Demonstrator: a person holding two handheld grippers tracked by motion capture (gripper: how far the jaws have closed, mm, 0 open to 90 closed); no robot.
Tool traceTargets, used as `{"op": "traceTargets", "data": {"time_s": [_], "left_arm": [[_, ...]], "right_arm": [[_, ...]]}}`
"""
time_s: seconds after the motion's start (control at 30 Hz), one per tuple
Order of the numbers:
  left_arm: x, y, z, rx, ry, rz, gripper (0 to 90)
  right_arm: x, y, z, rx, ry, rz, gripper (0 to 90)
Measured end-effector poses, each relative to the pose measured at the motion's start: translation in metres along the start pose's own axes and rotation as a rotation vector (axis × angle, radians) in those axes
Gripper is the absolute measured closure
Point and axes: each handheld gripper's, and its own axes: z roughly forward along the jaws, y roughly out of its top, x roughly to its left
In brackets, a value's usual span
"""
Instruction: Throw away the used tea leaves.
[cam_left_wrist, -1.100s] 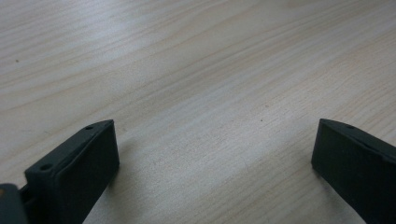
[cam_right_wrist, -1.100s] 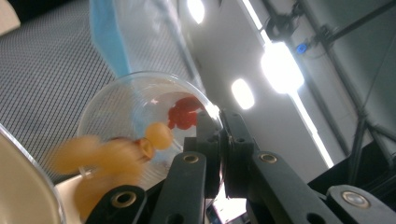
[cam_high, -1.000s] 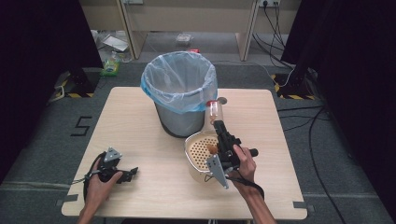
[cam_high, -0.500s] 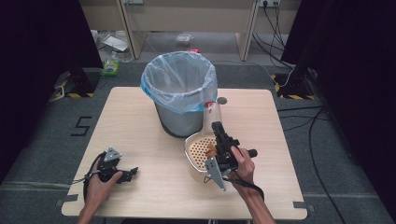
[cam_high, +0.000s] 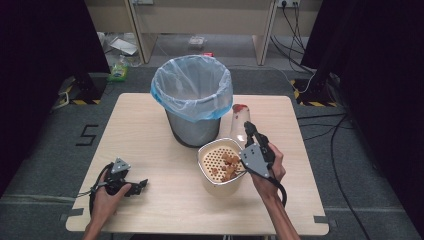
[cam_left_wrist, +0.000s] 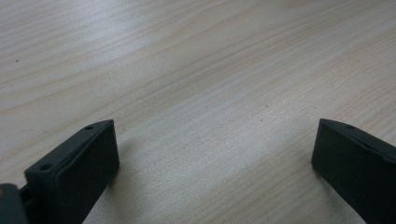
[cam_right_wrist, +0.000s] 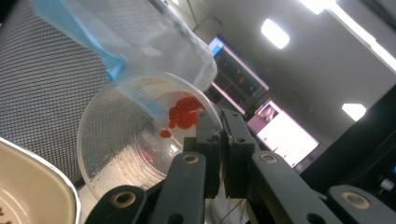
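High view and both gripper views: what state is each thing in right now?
Bin: upright, blue liner open.
Strainer bowl: upright, brown food pieces inside.
Clear cup: tilted on its side, red residue on its bottom.
Right tool: shut on the cup's rim.
Left tool: open, empty, low over the table.

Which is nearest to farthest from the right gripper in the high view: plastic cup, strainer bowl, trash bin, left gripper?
1. Plastic cup, pinched at the right gripper.
2. Strainer bowl, just left of it.
3. Trash bin, behind-left.
4. Left gripper, across the table's near-left corner.
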Motion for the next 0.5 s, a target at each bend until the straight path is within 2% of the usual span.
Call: {"op": "traceTargets", "data": {"time_s": [0.03, 0.1, 0.13, 0.17, 0.23, 0.37, 0.4, 0.43, 0.5], "left_arm": [[0.000, 0.000, 0.000, 0.000, 0.000, 0.000, 0.0], [0.000, 0.000, 0.000, 0.000, 0.000, 0.000, 0.0], [0.000, 0.000, 0.000, 0.000, 0.000, 0.000, 0.0], [0.000, 0.000, 0.000, 0.000, 0.000, 0.000, 0.0], [0.000, 0.000, 0.000, 0.000, 0.000, 0.000, 0.0], [0.000, 0.000, 0.000, 0.000, 0.000, -0.001, 0.0], [0.000, 0.000, 0.000, 0.000, -0.001, -0.001, 0.0], [0.000, 0.000, 0.000, 0.000, 0.000, -0.001, 0.0], [0.000, 0.000, 0.000, 0.000, 0.000, -0.001, 0.0]], "right_arm": [[0.000, 0.000, 0.000, 0.000, 0.000, 0.000, 87.2], [-0.009, -0.002, 0.005, 0.028, 0.007, 0.060, 87.2], [-0.012, -0.003, 0.006, 0.032, 0.008, 0.074, 87.2], [-0.012, -0.003, 0.006, 0.032, 0.008, 0.074, 87.2], [-0.017, -0.004, 0.009, 0.041, 0.012, 0.112, 87.2], [-0.027, -0.004, 0.016, 0.053, 0.015, 0.149, 87.1], [-0.030, -0.004, 0.018, 0.064, 0.022, 0.168, 87.1], [-0.037, -0.004, 0.022, 0.076, 0.029, 0.209, 87.1], [-0.040, -0.004, 0.024, 0.082, 0.031, 0.218, 87.1]]}}
